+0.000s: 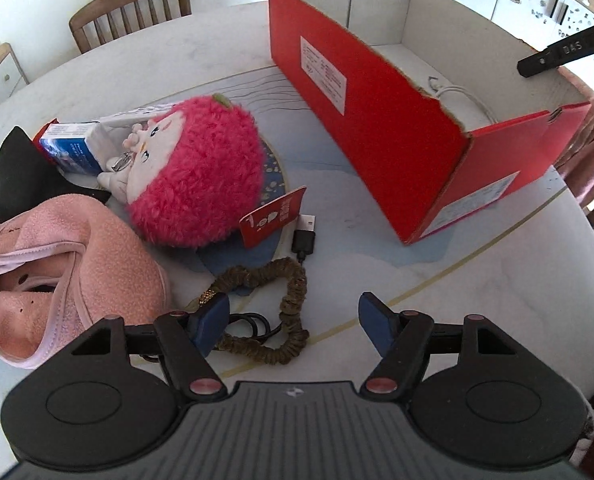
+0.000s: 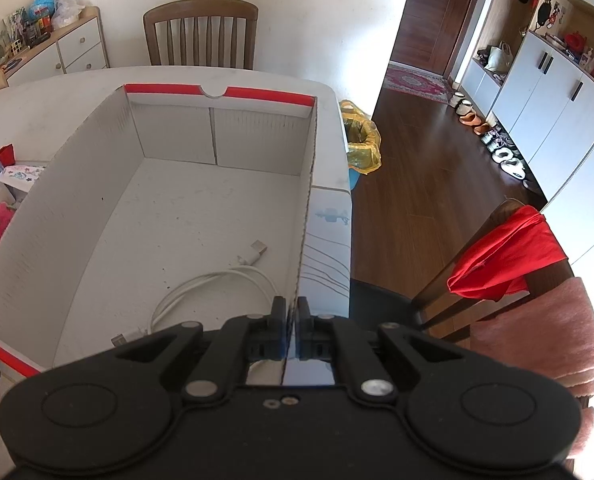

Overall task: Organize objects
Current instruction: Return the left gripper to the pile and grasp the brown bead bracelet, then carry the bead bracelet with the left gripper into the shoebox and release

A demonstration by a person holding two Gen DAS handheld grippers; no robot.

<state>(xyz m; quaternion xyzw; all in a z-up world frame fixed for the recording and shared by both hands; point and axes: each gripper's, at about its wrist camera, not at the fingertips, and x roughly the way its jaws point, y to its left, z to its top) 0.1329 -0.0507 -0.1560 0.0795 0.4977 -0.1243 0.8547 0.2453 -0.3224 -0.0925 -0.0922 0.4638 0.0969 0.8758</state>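
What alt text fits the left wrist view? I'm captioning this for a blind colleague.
An open left gripper hangs over a brown hair tie and a black cable on a white table. Beside them lie a pink plush toy and a pink garment; a red box stands to the right.

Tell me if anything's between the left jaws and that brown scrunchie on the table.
Nothing visible blocks it. The left gripper, jaws open, hangs right over the brown scrunchie; only a black cable lies tangled under it, so it could get caught too.
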